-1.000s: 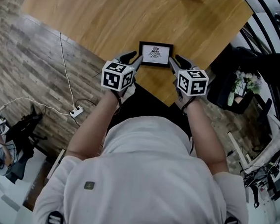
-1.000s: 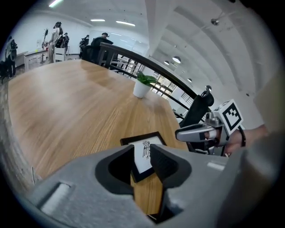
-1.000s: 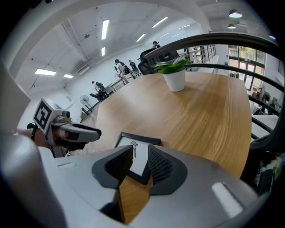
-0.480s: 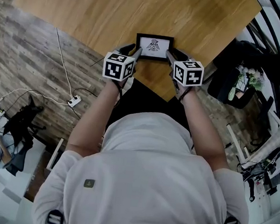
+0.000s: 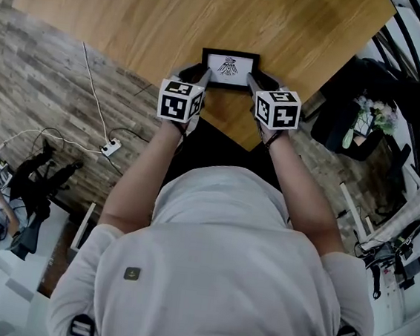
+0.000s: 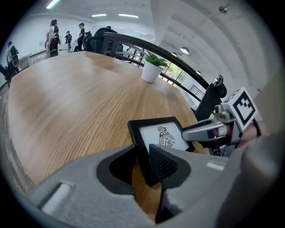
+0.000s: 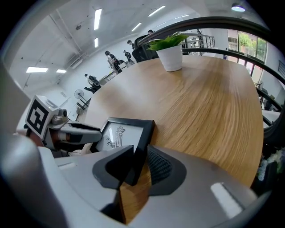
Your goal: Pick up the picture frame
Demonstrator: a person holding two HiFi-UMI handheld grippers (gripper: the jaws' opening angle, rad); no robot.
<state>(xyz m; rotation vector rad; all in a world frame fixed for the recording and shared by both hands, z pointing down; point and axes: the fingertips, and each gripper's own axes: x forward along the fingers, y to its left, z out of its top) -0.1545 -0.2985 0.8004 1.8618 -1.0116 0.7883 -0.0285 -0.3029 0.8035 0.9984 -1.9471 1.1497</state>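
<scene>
**Open wood ahead, both ends of the frame taken**

Beyond the picture frame (image 5: 229,69) the table (image 5: 136,14) lies bare, so the way forward and to the left across the wood is free. Only a potted plant (image 7: 171,55) stands on it, at the far edge and well apart from the frame. The frame's short ends are blocked. The left claw (image 5: 203,74) and right claw (image 5: 251,78) fill both sides, their jaws just closed further onto the frame. Off the table's right edge a black chair (image 5: 344,96) crowds the way. A white cable (image 5: 93,88) trails over the floor at the left.
</scene>
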